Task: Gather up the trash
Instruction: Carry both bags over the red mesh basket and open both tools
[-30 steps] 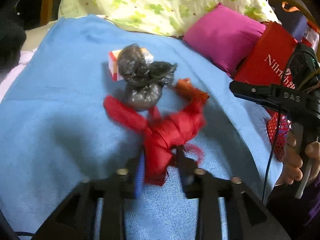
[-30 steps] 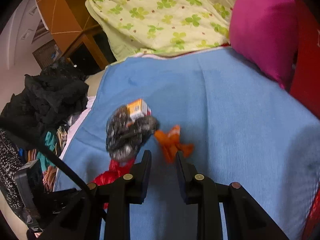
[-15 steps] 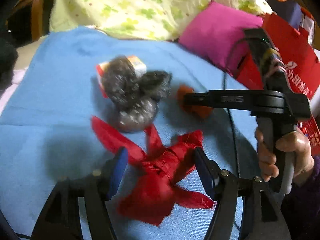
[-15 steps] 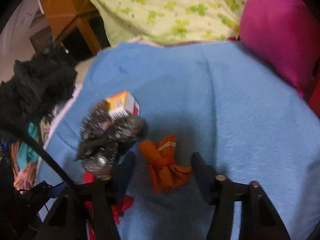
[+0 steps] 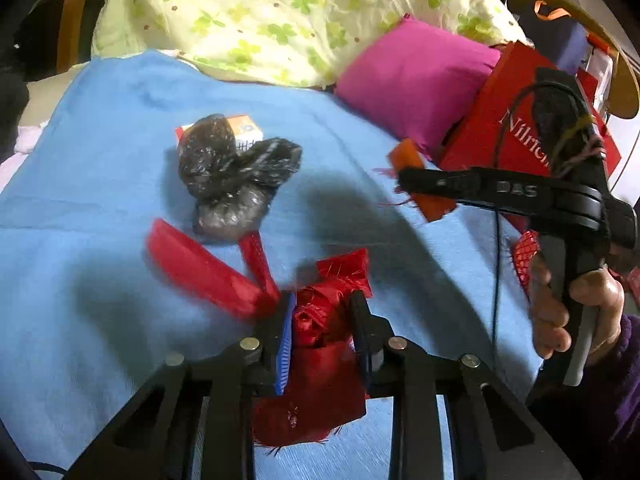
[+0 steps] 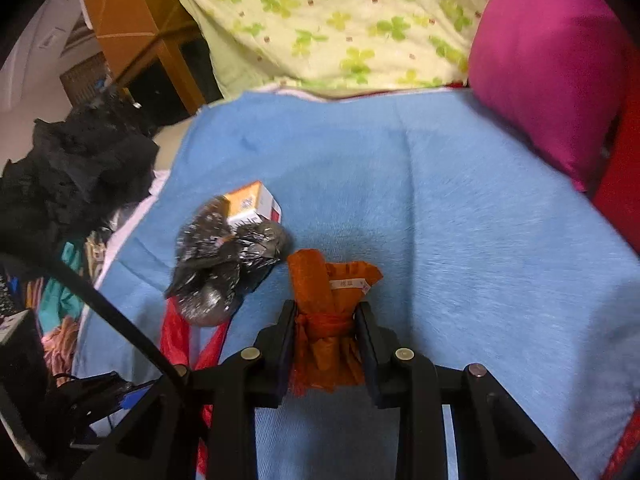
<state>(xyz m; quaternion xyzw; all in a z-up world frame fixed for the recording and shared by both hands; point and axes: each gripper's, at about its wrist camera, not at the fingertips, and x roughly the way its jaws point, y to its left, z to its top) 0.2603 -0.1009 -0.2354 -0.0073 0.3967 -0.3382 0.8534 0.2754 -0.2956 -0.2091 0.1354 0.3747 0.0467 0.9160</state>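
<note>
Landmark: I take the black bag bundle on the blue blanket as reference.
Left gripper: my fingers are clamped on the red cloth scrap, just near-side of the bundle; one red strip trails toward it.
Right gripper: my fingers are clamped on the orange cloth roll, just right of the bundle; whether the roll touches the bundle I cannot tell.
Small box: behind the bundle, touching it.
Edges: blanket's left edge lies near the bundle, dark clothes beyond it.
Open room: bare blanket right of the bundle up to the pink cushion; floral pillow bounds the far side.
</note>
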